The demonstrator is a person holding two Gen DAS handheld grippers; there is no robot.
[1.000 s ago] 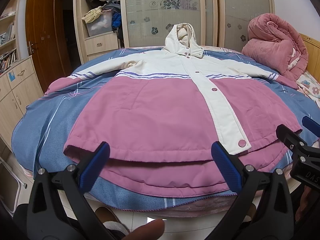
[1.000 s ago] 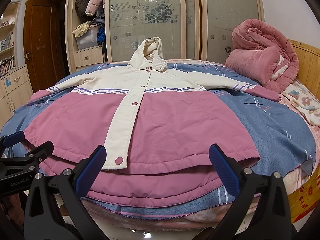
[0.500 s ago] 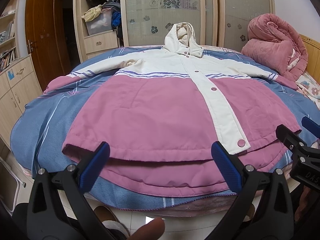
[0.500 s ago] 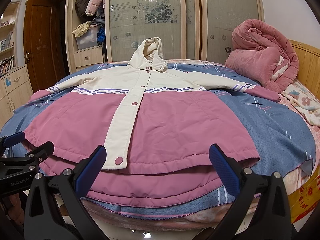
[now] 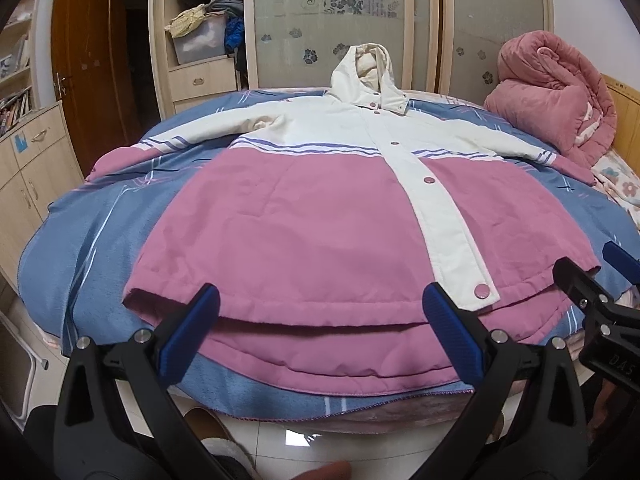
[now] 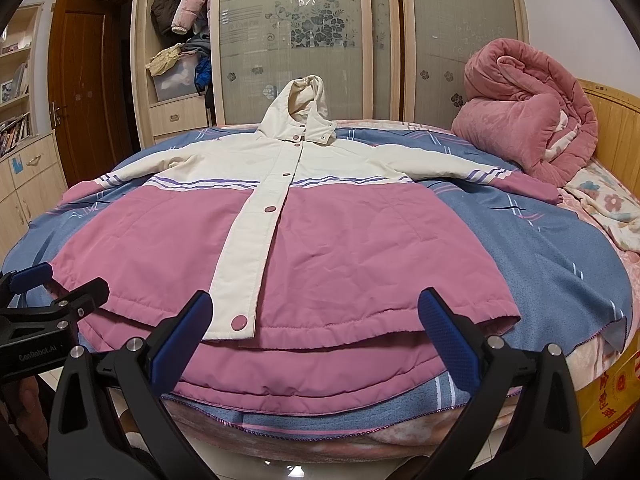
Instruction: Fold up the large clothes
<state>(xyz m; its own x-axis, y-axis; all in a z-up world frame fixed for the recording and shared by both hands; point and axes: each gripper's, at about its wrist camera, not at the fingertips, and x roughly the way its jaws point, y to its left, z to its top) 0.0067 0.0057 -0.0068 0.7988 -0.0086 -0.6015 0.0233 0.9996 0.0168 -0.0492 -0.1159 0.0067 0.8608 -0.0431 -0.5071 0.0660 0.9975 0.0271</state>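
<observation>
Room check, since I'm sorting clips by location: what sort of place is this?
Most likely a home bedroom: the jacket lies on a bed, with a rolled pink quilt and a wardrobe behind.

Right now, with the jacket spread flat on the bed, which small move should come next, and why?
Probably bring the left gripper forward and left to the jacket's hem corner. Both sleeves lie spread, nothing is folded, and both grippers, the right gripper too, hover open and empty short of the hem.

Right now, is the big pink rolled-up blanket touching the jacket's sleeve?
Cannot tell. In the right wrist view the sleeve ends just in front of the rolled blanket, but no clear gap or contact shows there.
</observation>
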